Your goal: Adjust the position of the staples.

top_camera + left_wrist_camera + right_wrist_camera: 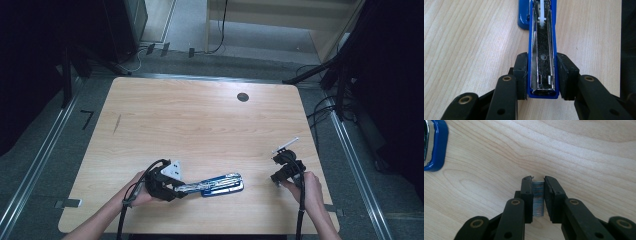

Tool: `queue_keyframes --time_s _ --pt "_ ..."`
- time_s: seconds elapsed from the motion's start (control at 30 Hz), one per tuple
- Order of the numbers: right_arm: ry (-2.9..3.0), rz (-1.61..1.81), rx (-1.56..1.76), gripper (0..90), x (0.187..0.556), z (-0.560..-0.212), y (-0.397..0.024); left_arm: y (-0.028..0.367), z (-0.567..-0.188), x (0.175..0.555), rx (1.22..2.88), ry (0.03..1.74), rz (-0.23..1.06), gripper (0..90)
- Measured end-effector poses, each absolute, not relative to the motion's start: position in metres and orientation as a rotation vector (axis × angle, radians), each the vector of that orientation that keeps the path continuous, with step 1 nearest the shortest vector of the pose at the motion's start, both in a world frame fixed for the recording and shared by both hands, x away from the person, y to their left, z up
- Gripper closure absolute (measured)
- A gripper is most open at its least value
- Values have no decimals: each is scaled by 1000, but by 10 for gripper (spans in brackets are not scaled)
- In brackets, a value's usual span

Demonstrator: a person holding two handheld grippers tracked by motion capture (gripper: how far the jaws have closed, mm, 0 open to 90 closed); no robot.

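Left gripper view looks along the left gripper [541, 75], its fingers [521, 75] clamped on the sides of the opened blue stapler [543, 62], whose bare metal staple channel faces up and runs away across the wooden surface [469, 45]. Right gripper view shows the right gripper [539, 196] with its fingers [527, 195] pressed together on a silvery strip of staples [538, 200]. From the high view, the stapler lies near the surface's front edge, well apart from the right gripper.
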State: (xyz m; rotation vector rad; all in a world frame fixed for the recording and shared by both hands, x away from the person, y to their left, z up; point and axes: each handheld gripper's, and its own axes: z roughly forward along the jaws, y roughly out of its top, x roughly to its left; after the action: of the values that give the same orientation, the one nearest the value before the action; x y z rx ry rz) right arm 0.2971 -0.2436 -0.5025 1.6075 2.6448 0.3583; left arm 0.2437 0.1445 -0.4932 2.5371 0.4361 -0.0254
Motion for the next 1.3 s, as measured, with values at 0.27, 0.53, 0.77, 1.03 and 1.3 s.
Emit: queue_keyframes --time_s 0.27,0.53,0.77,1.03,1.3 --pt "2654 346 1593 786 298 -505 -243 144 -493 244 2537 433 -30 659" --pt "2651 367 1560 791 297 -502 -241 144 -493 246 2539 425 -34 659" --pt "2658 435 1529 791 298 -498 -240 144 -493 248 2548 411 -46 658" --pt "2678 499 1505 791 298 -495 -238 144 -494 250 2540 411 -58 658" --pt "2678 506 1492 791 299 -493 -237 144 -494 252 2541 405 -63 658"
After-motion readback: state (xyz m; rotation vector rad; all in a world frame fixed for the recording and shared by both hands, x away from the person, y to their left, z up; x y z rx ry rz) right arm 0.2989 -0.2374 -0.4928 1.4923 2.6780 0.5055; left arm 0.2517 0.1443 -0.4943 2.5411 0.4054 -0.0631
